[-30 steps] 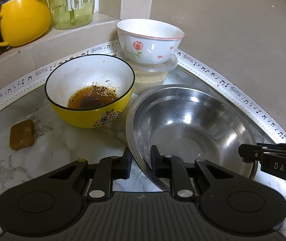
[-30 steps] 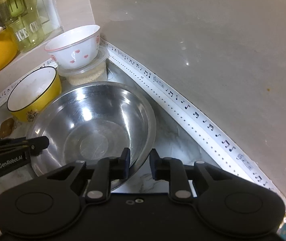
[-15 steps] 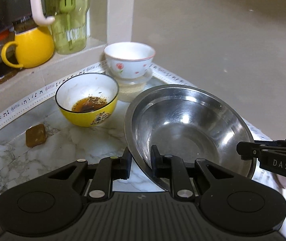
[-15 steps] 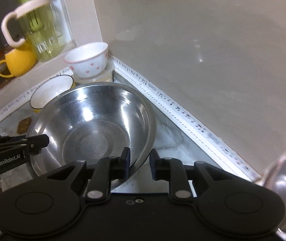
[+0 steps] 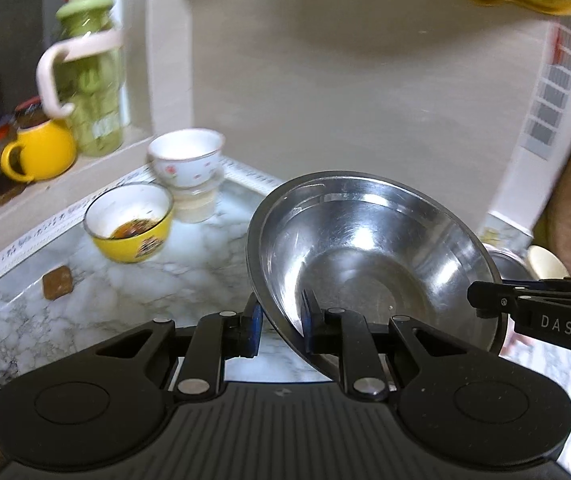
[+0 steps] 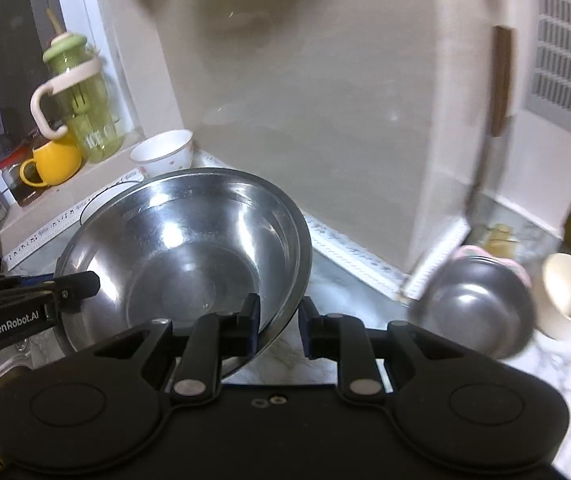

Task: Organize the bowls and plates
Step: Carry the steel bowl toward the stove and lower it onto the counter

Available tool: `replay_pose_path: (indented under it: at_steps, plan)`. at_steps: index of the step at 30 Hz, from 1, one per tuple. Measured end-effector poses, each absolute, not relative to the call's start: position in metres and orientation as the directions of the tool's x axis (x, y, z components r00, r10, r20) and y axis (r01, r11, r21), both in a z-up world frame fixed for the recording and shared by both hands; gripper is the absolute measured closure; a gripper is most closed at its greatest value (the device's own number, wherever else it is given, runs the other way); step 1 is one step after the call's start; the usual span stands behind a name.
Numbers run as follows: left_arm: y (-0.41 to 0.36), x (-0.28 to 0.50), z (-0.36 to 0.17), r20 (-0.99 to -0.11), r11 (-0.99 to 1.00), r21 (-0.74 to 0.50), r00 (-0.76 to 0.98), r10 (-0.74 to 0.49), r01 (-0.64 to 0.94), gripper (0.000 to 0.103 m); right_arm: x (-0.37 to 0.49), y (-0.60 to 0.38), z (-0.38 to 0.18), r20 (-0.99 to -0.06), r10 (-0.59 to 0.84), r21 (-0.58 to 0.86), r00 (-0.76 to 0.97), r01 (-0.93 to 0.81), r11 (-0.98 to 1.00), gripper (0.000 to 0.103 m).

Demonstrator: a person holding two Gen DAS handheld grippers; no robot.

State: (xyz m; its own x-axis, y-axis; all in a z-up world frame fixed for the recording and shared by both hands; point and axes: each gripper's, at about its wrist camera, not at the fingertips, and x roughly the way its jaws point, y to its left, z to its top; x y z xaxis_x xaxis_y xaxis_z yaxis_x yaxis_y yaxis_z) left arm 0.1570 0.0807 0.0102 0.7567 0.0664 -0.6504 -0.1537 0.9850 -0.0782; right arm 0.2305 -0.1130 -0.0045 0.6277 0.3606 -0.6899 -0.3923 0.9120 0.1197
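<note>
Large stainless steel bowl (image 5: pixel 369 256): held tilted above the marble desk (image 5: pixel 133 292), left tool (image 5: pixel 278 322) clamped on its left rim, right tool (image 6: pixel 279 322) clamped on its right rim. Yellow bowl (image 5: pixel 131 222) with brown sauce: on the desk left of the steel bowl. White floral bowl (image 5: pixel 186 156): behind the yellow bowl, stacked on a clear container (image 5: pixel 195 206).

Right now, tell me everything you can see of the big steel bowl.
The steel bowl is wide, round and shiny, looks like stainless steel, and seems empty. It is off the marble counter, tilted. The left gripper pinches its rim on one side, the right gripper the opposite side, one pad inside and one outside. Nothing else touches it.
</note>
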Motion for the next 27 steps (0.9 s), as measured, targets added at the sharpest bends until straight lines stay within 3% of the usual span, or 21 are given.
replay_pose_path:
  at_steps: [13, 27]
  plan:
    - [-0.011, 0.134, 0.012, -0.654, 0.992, -0.120, 0.748, -0.113, 0.046, 0.084, 0.171, -0.219, 0.007, -0.671, 0.248, 0.110, 0.699, -0.238, 0.965, 0.081]
    - [-0.121, 0.137, -0.025, -0.730, 0.965, -0.126, 0.637, -0.246, 0.229, 0.084, 0.130, -0.327, -0.021, -0.730, 0.110, 0.109, 0.674, -0.044, 0.993, 0.082]
